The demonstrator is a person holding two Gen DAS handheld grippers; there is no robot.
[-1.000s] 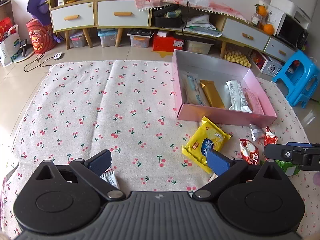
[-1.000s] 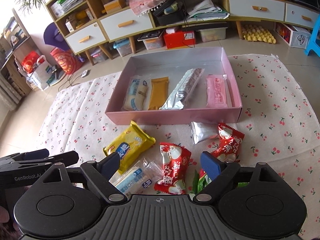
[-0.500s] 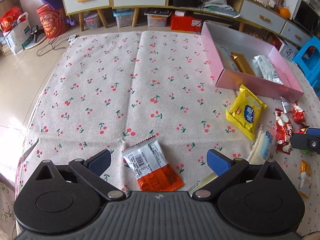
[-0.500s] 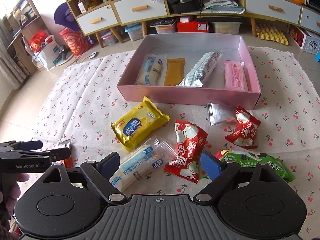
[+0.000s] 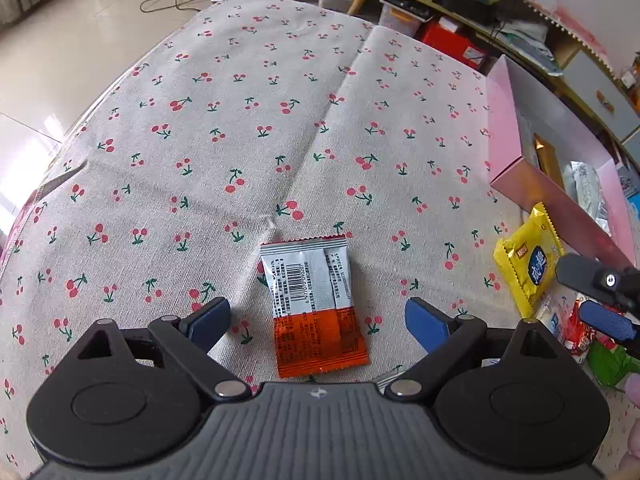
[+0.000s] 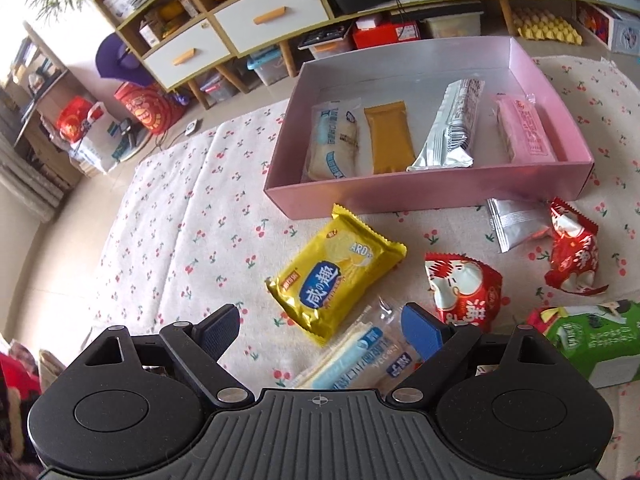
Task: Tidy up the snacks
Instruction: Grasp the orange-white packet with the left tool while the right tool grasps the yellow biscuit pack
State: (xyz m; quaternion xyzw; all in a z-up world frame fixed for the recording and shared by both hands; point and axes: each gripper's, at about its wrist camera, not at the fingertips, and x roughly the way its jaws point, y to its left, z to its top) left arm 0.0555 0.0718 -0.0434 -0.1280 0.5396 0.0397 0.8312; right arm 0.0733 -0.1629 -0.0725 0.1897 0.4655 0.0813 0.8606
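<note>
A silver-and-orange snack packet (image 5: 316, 308) lies flat on the cherry-print cloth, between the fingers of my left gripper (image 5: 318, 320); its jaws are closing and the pads stand clear of the packet. My right gripper (image 6: 320, 330) is open over a clear-and-blue cracker pack (image 6: 360, 360), with a yellow biscuit pack (image 6: 334, 276) just beyond. The pink box (image 6: 432, 192) holds several snacks in a row. In the left wrist view the right gripper's fingers (image 5: 600, 284) show at the right edge.
Two red snack bags (image 6: 464, 292), a silver packet (image 6: 516, 224) and a green pack (image 6: 588, 336) lie on the cloth before the box. Shelves, drawers and storage bins stand beyond the cloth. The cloth's left half (image 5: 200, 140) is bare.
The left gripper moved left and tilted down until the silver-and-orange packet came between its fingers. The right gripper moved left and lower, from the red bag to over the cracker pack.
</note>
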